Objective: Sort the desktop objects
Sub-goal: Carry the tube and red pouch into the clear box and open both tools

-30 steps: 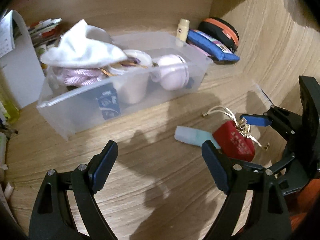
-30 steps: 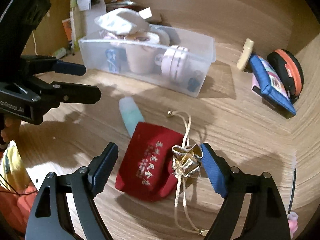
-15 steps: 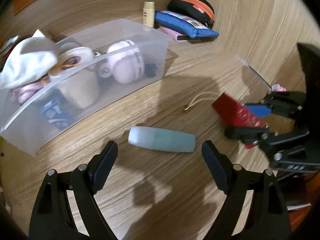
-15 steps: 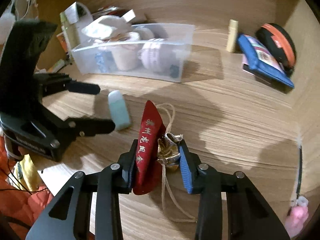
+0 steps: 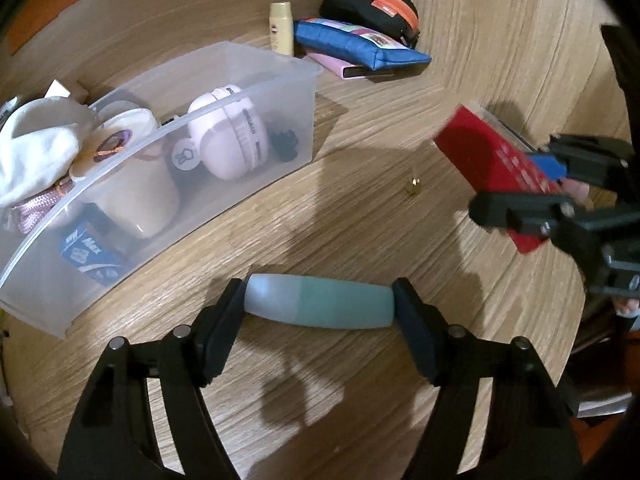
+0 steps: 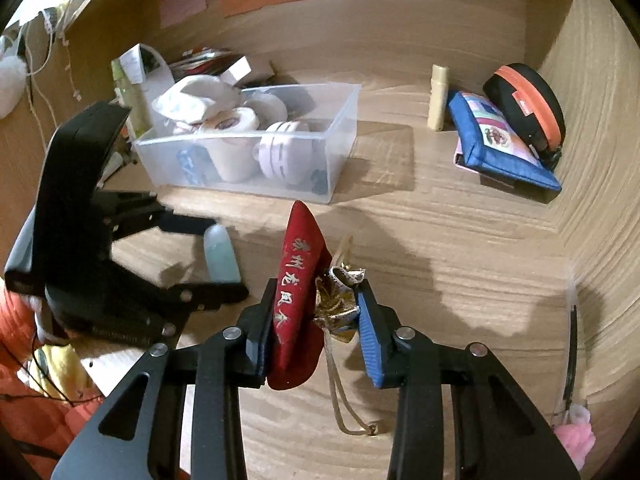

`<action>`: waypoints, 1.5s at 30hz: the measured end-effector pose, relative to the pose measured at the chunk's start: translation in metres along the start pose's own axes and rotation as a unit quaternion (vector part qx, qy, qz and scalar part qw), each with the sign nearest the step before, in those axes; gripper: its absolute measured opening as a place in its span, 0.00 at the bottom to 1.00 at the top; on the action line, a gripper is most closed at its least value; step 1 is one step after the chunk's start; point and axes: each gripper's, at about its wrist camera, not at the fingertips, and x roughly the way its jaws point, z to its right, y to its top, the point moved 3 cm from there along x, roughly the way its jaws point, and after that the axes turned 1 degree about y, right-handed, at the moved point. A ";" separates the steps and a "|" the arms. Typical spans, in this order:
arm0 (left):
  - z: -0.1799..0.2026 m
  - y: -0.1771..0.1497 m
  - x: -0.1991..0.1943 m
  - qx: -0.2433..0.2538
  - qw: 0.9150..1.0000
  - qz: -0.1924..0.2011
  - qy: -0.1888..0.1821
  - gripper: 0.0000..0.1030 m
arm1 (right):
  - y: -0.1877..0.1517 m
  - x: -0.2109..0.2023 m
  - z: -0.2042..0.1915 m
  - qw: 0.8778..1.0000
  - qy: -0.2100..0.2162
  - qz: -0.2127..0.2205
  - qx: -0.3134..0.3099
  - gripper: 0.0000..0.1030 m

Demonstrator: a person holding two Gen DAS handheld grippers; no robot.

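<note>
A pale teal tube [image 5: 320, 306] lies on the wooden desk, and my left gripper [image 5: 320, 312] is shut on it end to end; it also shows in the right wrist view [image 6: 220, 254]. My right gripper [image 6: 316, 312] is shut on a red drawstring pouch [image 6: 298, 300] with gold cord, lifted off the desk; the pouch also shows in the left wrist view [image 5: 492, 168]. A clear plastic bin [image 5: 256, 184] holds a white cloth, cups, a pink case and a blue packet.
A cream tube [image 6: 438, 98], a blue pouch [image 6: 500, 144] on a pink notebook, and a black-and-orange case [image 6: 528, 100] sit at the back right corner. Papers and boxes [image 6: 200, 64] stand behind the bin. A pink-tipped item [image 6: 574, 432] lies by the right wall.
My left gripper moved down to the teal tube and closed on its ends. My right gripper closed on the red pouch and lifted it off the desk.
</note>
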 end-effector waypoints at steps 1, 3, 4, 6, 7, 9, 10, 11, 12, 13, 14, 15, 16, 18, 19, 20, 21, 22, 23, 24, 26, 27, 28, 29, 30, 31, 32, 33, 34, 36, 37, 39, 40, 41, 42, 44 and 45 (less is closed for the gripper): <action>0.000 0.000 -0.001 0.000 1.000 0.003 -0.001 0.71 | 0.002 0.000 0.001 1.000 0.001 0.002 0.002 0.31; -0.001 0.000 -0.005 -0.001 1.000 0.011 -0.002 0.71 | 0.007 0.000 0.001 1.000 0.002 0.006 0.003 0.31; -0.002 0.000 -0.007 -0.002 1.000 0.015 -0.002 0.71 | 0.009 0.000 0.000 1.000 0.001 0.009 0.002 0.32; -0.005 0.002 -0.012 -0.008 1.000 0.024 -0.003 0.71 | 0.014 -0.001 -0.001 1.000 0.002 0.014 0.000 0.31; -0.007 0.004 -0.016 -0.011 0.999 0.030 -0.004 0.71 | 0.016 0.000 -0.001 1.000 0.001 0.015 -0.001 0.31; -0.013 0.008 -0.026 -0.020 0.999 0.045 -0.003 0.71 | 0.023 0.000 -0.002 1.000 0.000 0.020 -0.003 0.31; -0.016 0.011 -0.032 -0.026 0.998 0.054 -0.003 0.71 | 0.027 -0.001 -0.002 1.000 0.002 0.022 -0.004 0.31; -0.019 0.014 -0.036 -0.031 0.998 0.062 -0.002 0.71 | 0.032 -0.001 -0.003 1.000 0.003 0.025 -0.004 0.31; -0.024 0.018 -0.043 -0.037 0.997 0.072 0.000 0.71 | 0.037 -0.001 -0.004 1.000 0.004 0.028 -0.006 0.31; -0.028 0.022 -0.048 -0.041 0.996 0.081 0.003 0.71 | 0.043 -0.001 -0.005 0.999 0.006 0.033 -0.009 0.31; -0.033 0.026 -0.055 -0.047 0.995 0.092 0.008 0.71 | 0.050 -0.002 -0.007 0.999 0.005 0.039 -0.012 0.31; -0.038 0.031 -0.061 -0.051 0.993 0.102 0.013 0.71 | 0.055 -0.002 -0.008 0.999 0.006 0.043 -0.016 0.31; -0.044 0.034 -0.066 -0.056 0.992 0.109 0.017 0.71 | 0.062 -0.002 -0.010 0.999 0.006 0.049 -0.021 0.31; -0.055 0.042 -0.077 -0.066 0.990 0.126 0.025 0.71 | 0.075 -0.002 -0.013 0.998 0.006 0.059 -0.028 0.31; -0.061 0.046 -0.083 -0.071 0.988 0.135 0.030 0.71 | 0.083 -0.002 -0.014 0.997 0.009 0.063 -0.032 0.31; -0.066 0.050 -0.087 -0.075 0.986 0.141 0.036 0.71 | 0.087 -0.002 -0.015 0.997 0.009 0.065 -0.033 0.31; -0.073 0.055 -0.091 -0.081 0.985 0.148 0.041 0.71 | 0.094 -0.001 -0.016 0.997 0.010 0.069 -0.037 0.31; -0.078 0.058 -0.093 -0.086 0.984 0.152 0.043 0.71 | 0.101 0.000 -0.018 0.997 0.011 0.072 -0.042 0.31; -0.084 0.063 -0.095 -0.091 0.983 0.156 0.045 0.71 | 0.108 0.001 -0.020 0.996 0.010 0.074 -0.045 0.31; -0.091 0.066 -0.099 -0.098 0.981 0.160 0.051 0.71 | 0.112 0.002 -0.022 0.996 0.010 0.076 -0.049 0.31; -0.100 0.076 -0.098 -0.108 0.979 0.162 0.057 0.71 | 0.123 0.007 -0.027 0.995 0.010 0.078 -0.057 0.31; -0.104 0.079 -0.097 -0.114 0.978 0.162 0.061 0.71 | 0.126 0.010 -0.029 0.995 0.010 0.078 -0.060 0.31; -0.109 0.083 -0.094 -0.121 0.978 0.160 0.062 0.71 | 0.130 0.014 -0.031 0.995 0.010 0.077 -0.063 0.31; -0.112 0.085 -0.092 -0.125 0.978 0.158 0.061 0.71 | 0.133 0.017 -0.033 0.995 0.010 0.075 -0.065 0.31; -0.115 0.088 -0.089 -0.130 0.977 0.156 0.061 0.71 | 0.136 0.023 -0.035 0.995 0.011 0.072 -0.068 0.31; -0.118 0.091 -0.086 -0.132 0.977 0.154 0.063 0.71 | 0.138 0.029 -0.037 0.995 0.010 0.069 -0.070 0.31; -0.120 0.092 -0.083 -0.134 0.977 0.152 0.065 0.71 | 0.140 0.036 -0.038 0.995 0.008 0.064 -0.071 0.31; -0.123 0.094 -0.079 -0.135 0.977 0.149 0.066 0.71 | 0.141 0.041 -0.039 0.996 0.008 0.060 -0.070 0.31; -0.125 0.095 -0.075 -0.137 0.978 0.145 0.068 0.71 | 0.142 0.047 -0.039 0.996 0.009 0.055 -0.069 0.31; -0.130 0.096 -0.068 -0.140 0.977 0.140 0.073 0.71 | 0.143 0.062 -0.039 0.997 0.010 0.041 -0.066 0.31; -0.132 0.097 -0.064 -0.142 0.978 0.138 0.073 0.71 | 0.144 0.067 -0.038 0.997 0.008 0.037 -0.065 0.31; -0.137 0.095 -0.057 -0.146 0.978 0.133 0.071 0.71 | 0.146 0.080 -0.037 0.998 0.003 0.025 -0.065 0.31; -0.139 0.094 -0.054 -0.146 0.978 0.132 0.069 0.71 | 0.147 0.085 -0.036 0.998 0.001 0.020 -0.064 0.31; -0.140 0.093 -0.052 -0.147 0.978 0.131 0.069 0.71 | 0.147 0.090 -0.035 0.998 0.000 0.013 -0.064 0.31; -0.141 0.093 -0.051 -0.145 0.978 0.132 0.069 0.71 | 0.148 0.096 -0.034 0.998 -0.003 0.007 -0.063 0.31; -0.141 0.095 -0.050 -0.143 0.978 0.134 0.069 0.71 | 0.150 0.107 -0.032 0.998 -0.009 -0.005 -0.064 0.31; -0.141 0.096 -0.048 -0.142 0.978 0.133 0.069 0.71 | 0.150 0.112 -0.031 0.998 -0.011 -0.009 -0.065 0.31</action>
